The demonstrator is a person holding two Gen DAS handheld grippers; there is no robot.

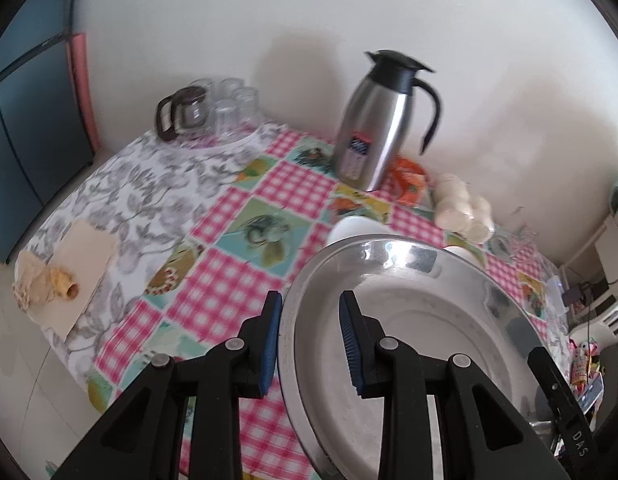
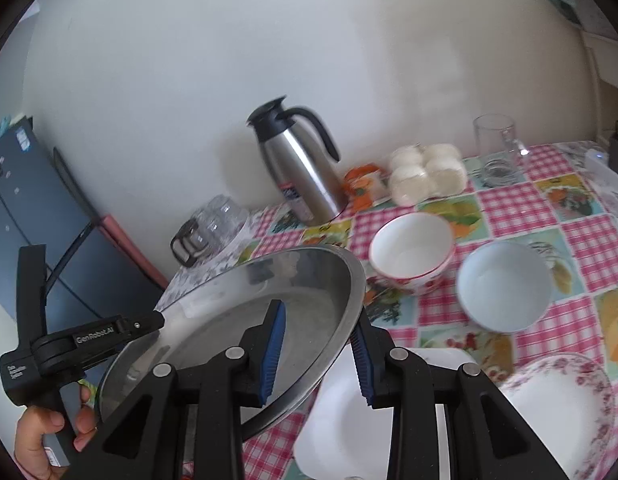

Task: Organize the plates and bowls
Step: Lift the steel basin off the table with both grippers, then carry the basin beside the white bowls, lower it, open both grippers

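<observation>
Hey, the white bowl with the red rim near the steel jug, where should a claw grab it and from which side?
Pinch the thin rim of the white ceramic bowl with the red rim, one finger inside, one outside. It sits upright and open, so come down from above onto the near edge; the pale blue bowl crowds its right side, and the round steel plate hangs at its left.

One steel plate (image 2: 245,312), one square white plate (image 2: 349,412) and one floral-rimmed plate (image 2: 561,400). Two bowls: a red-rimmed white bowl (image 2: 411,250) and a pale blue bowl (image 2: 503,286). One steel thermos jug (image 2: 299,170), one glass mug (image 2: 497,148), and one glass teapot (image 1: 181,114) beside perhaps four upturned glasses (image 1: 237,106), too blurred to count surely.
</observation>
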